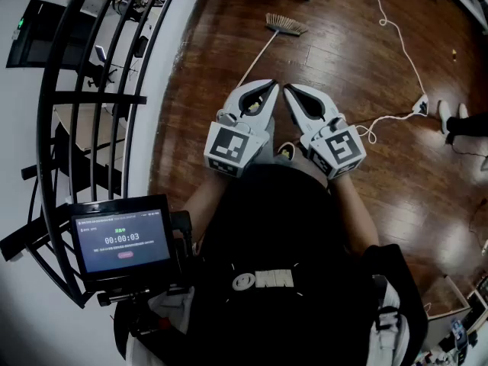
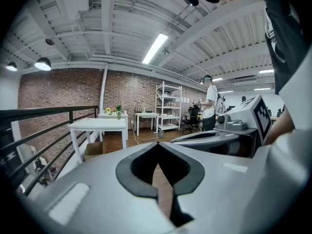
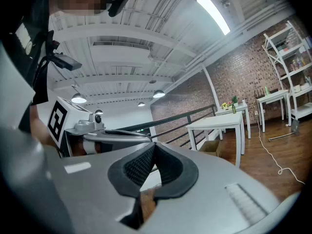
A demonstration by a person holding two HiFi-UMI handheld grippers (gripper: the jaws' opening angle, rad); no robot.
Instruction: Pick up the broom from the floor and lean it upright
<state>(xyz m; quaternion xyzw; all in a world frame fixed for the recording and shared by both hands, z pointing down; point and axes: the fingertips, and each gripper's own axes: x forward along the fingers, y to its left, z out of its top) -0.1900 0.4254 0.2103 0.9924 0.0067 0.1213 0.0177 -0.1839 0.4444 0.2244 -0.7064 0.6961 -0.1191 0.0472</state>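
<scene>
While the two hand-held grippers hang side by side at the centre of the head view, the broom (image 1: 284,26) lies flat on the wooden floor (image 1: 343,44) in the upper middle of the frame. Its bristle head is farthest up, and its pale handle runs down and to the left towards the grippers. The left hand-held gripper (image 1: 268,90) has its jaws pressed together with nothing between them; its own view shows the dark pads meeting at the tip. The right hand-held gripper (image 1: 290,90) is likewise pressed together and empty. Both tips point up the frame, apart from the broom. A black railing (image 1: 84,97) curves down the left side of the head view. A white cord (image 1: 396,33) trails over the floor at the upper right. A small screen (image 1: 122,239) showing a timer sits at the lower left. In the left gripper view, a white table (image 2: 97,124) stands beside the railing at the left.
</scene>
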